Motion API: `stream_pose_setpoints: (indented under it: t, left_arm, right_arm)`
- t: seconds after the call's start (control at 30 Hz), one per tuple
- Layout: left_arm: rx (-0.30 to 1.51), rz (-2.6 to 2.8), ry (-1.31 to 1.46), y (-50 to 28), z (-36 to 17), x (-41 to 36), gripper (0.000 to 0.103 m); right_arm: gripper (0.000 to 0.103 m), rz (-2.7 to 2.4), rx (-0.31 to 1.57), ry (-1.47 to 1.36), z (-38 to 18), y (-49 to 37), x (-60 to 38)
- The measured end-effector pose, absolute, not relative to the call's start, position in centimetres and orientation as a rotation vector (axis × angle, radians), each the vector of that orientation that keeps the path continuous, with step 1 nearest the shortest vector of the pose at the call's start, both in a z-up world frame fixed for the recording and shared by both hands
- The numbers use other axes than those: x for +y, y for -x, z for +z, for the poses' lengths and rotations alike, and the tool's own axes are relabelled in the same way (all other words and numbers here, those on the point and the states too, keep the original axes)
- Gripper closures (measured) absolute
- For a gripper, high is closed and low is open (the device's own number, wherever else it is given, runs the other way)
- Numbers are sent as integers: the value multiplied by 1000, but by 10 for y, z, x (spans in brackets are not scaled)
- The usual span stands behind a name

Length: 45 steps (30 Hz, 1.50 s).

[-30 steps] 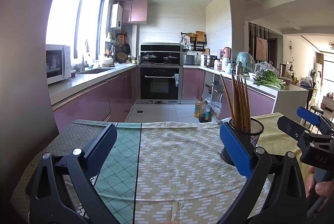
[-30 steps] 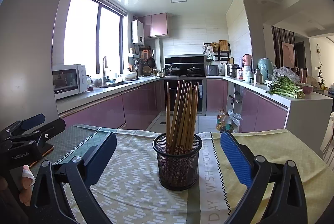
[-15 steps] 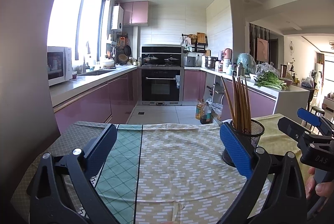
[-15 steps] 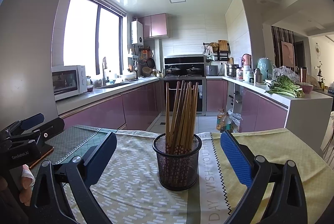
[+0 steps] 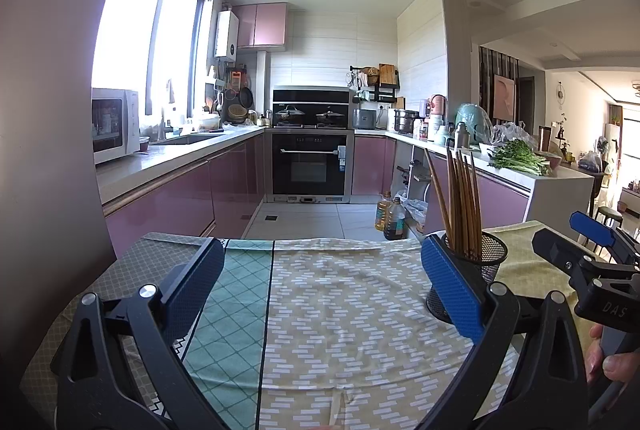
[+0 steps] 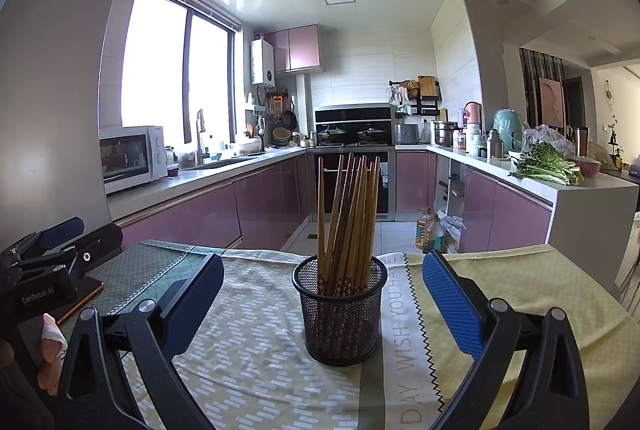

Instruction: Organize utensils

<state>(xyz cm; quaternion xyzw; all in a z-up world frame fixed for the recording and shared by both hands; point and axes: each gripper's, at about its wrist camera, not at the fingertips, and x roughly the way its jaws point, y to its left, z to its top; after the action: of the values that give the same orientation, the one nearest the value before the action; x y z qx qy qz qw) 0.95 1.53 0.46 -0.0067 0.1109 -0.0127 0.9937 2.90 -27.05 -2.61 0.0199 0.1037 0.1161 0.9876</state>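
With both sets of jaws spread wide, neither gripper has hold of anything. Right gripper sits low over the tablecloth, aimed straight at the black mesh holder; holder stands upright in the gap between the blue pads, touching neither. Wooden chopsticks stand bundled in it, fanning out slightly at the tops, patterned ends down. Holder sits on the beige brick-print panel, just beside the strip with printed lettering.

Left gripper is also fully open, over bare cloth at the seam between the teal grid panel and the beige panel. In the left wrist view the holder is off to the right, partly hidden behind the right-hand pad; whether they touch, can't tell. Chopsticks show above it. Right gripper shows at the right edge of that view, left gripper at the left edge of the right wrist view.
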Motion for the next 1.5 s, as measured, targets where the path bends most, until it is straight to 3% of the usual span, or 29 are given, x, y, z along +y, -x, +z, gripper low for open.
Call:
stream_pose_setpoints:
  t: [1.5]
  left_arm:
    - [220, -23, 19, -11, 7, 16, 6]
  right_arm:
    - [7, 236, 208, -46, -25, -30, -272]
